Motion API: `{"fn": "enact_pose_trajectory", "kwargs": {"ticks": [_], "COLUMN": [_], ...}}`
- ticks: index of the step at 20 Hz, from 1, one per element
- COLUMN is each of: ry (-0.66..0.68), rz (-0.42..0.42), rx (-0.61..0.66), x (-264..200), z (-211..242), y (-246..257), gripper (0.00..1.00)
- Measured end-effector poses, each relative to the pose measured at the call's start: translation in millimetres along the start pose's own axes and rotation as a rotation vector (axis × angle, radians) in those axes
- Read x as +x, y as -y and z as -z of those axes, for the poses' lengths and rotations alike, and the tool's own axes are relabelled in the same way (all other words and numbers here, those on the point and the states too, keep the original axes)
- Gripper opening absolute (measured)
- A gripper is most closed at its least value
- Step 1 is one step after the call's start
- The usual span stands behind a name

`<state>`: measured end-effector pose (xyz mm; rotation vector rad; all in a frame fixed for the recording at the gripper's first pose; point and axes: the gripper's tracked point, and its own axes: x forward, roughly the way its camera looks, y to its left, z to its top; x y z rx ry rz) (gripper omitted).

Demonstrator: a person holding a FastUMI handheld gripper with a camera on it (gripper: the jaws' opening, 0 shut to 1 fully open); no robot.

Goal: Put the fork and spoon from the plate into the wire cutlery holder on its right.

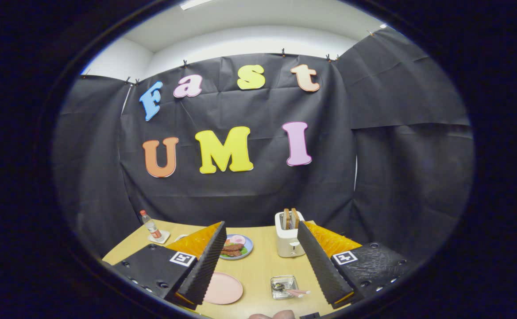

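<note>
My gripper is open, held high above the wooden table with nothing between its ribbed black fingers. Below, between the fingers, a pink plate lies beside the left finger with its visible part bare. To its right stands the small wire cutlery holder. Pink-handled cutlery rests in the holder, the handles poking out over its right rim. I cannot tell fork from spoon at this size.
A white toaster with toast stands beyond the holder. A blue plate of food sits beyond the pink plate. A bottle on a coaster stands at the far left. A hand shows at the table's near edge.
</note>
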<state>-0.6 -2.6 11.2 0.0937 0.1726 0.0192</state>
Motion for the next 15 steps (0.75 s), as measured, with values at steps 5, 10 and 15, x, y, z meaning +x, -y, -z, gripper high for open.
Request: {"fn": "enact_pose_trajectory", "kwargs": {"ticks": [5,10,15], "ry": [0.002,0.004,0.001], "rz": [0.007,0.013,0.021], "rx": [-0.002,0.017,0.031], "x": [2,2,4], "z": [-3,-9,-10], "y": [4,9,16], "gripper": [0.96,0.96,0.96]}}
